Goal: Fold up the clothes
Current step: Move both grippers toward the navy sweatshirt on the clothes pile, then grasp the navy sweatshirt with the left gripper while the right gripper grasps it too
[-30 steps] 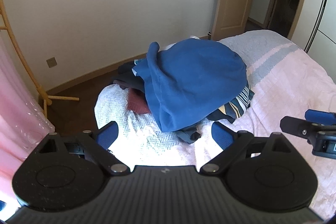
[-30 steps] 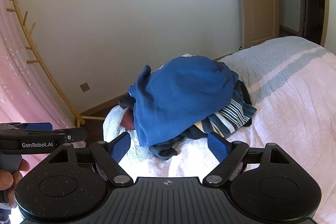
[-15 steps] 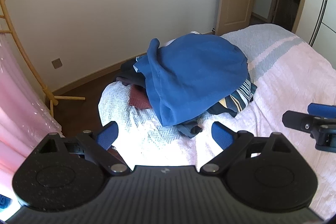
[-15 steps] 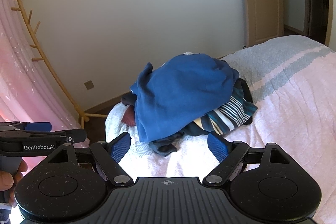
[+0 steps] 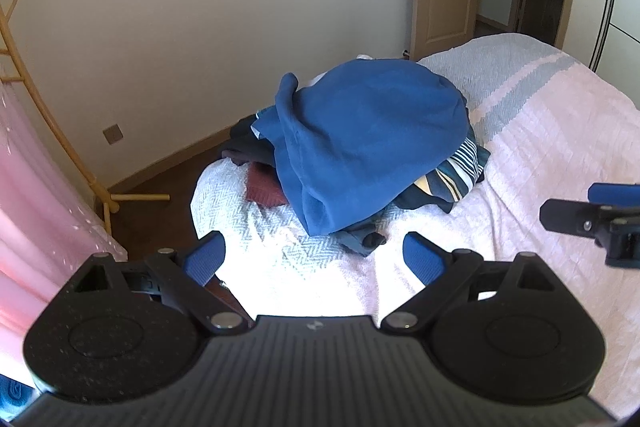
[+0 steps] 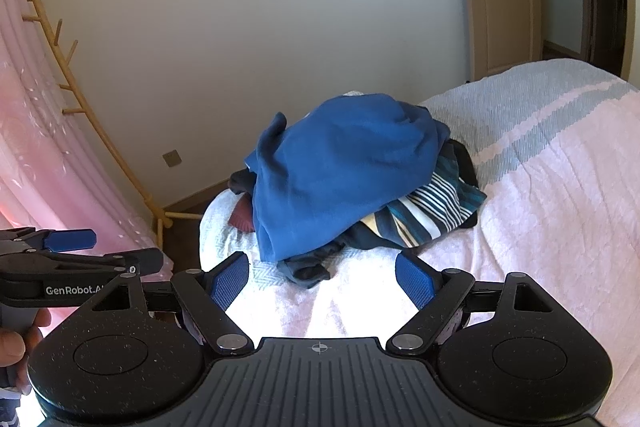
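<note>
Both tongs, left (image 5: 314, 257) and right (image 6: 322, 281), spread, empty, short of clothes heap (image 6: 344, 183) on bed (image 6: 560, 187). Risk: pinching several tangled layers, dragging whole heap off corner.

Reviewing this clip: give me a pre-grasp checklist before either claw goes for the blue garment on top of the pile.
1. Left claw open, empty: ok.
2. Right claw open, empty: ok.
3. Blue garment on top of the pile, unobstructed: ok.
4. Striped garment pinned under it, may drag along: not ok.
5. Bare bed cover beside the pile for spreading: ok.
6. Collar or hem located: cannot tell.
</note>
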{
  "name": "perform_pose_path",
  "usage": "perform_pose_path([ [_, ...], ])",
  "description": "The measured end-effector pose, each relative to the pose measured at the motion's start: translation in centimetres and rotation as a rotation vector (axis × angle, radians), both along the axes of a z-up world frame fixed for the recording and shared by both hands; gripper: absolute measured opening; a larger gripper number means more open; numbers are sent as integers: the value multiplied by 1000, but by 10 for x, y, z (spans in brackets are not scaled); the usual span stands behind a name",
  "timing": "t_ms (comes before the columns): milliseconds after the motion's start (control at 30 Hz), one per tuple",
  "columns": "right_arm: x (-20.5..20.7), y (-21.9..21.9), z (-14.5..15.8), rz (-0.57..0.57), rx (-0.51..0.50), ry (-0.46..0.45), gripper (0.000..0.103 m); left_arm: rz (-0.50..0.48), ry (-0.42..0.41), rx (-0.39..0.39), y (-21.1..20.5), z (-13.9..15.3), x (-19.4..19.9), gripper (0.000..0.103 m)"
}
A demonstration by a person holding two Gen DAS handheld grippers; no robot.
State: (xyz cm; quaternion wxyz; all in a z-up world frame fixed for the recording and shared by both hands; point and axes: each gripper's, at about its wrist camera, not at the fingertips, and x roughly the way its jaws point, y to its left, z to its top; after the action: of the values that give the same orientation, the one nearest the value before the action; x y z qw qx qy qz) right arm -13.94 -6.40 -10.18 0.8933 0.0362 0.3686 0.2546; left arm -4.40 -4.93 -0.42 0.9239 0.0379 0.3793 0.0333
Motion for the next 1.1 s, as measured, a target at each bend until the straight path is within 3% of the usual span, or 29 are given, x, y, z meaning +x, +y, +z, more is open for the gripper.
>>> perform_pose_path([
  [233, 14, 4, -14, 3, -2, 32, 83, -98, -47, 28, 17, -24, 12, 95],
  [367, 38, 11, -28, -12, -4, 47, 83, -189, -20, 121, 30, -53, 48, 95],
  [467, 66, 17, -41, -35, -5, 64, 83, -260, 33, 119, 44, -78, 91, 95],
  [533, 90, 22, -51, -60, -4, 81, 83, -298, 62, 80, 55, -92, 124, 95],
  [700, 159, 32, -85, -169, 14, 164, 83, -342, 125, -109, 94, -119, 216, 94],
  [833, 207, 40, -114, -222, 22, 211, 83, -338, 156, -161, 114, -140, 284, 94],
  [1000, 251, 44, -148, -291, 45, 249, 83, -320, 207, -241, 124, -159, 330, 92],
  [1033, 252, 46, -147, -302, 45, 249, 83, -323, 219, -258, 123, -163, 337, 90],
  [1100, 253, 49, -145, -324, 44, 248, 83, -336, 246, -293, 123, -169, 344, 68],
])
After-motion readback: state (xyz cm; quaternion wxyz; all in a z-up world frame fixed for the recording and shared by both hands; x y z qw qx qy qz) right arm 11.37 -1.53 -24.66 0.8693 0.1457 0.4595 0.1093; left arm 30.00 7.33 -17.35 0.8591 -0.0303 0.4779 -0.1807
